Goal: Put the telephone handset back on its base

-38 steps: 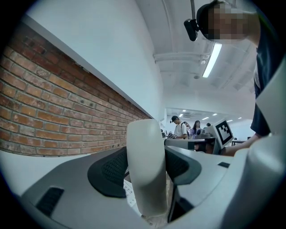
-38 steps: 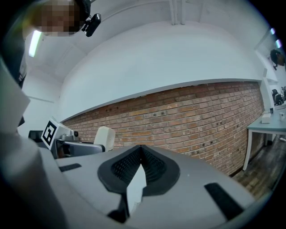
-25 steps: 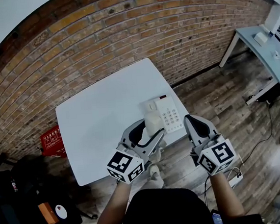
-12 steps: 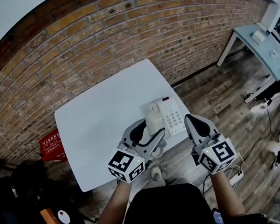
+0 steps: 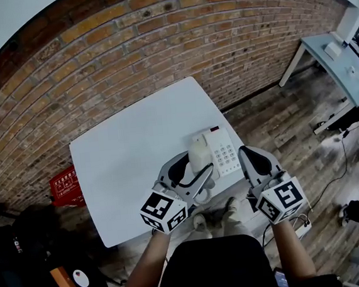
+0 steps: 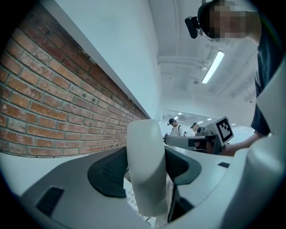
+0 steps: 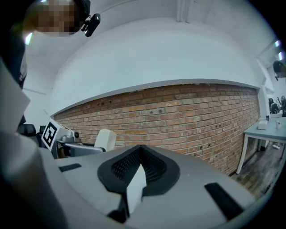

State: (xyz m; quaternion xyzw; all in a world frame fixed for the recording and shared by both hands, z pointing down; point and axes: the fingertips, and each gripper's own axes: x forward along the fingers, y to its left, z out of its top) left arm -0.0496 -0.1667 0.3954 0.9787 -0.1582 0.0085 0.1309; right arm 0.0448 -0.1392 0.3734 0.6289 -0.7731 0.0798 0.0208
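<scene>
- Left hand-held gripper (image 5: 191,170) clenched on white telephone handset (image 5: 198,152); jaws press both its sides in left gripper view.
- Handset over left side of base (image 5: 226,151), near front right corner of white bench (image 5: 129,144). Whether fully seated in cradle: hard to tell from head view.
- Right hand-held gripper (image 5: 257,159) closed, jaws together, nothing between them; held just right of base, at bench's right edge.
- Brick wall (image 5: 156,34) behind bench.

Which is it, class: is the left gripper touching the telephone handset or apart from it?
Touching. The left gripper view shows the handset standing between the left gripper jaws, both dark pads pressed on its sides with no gap.
</scene>
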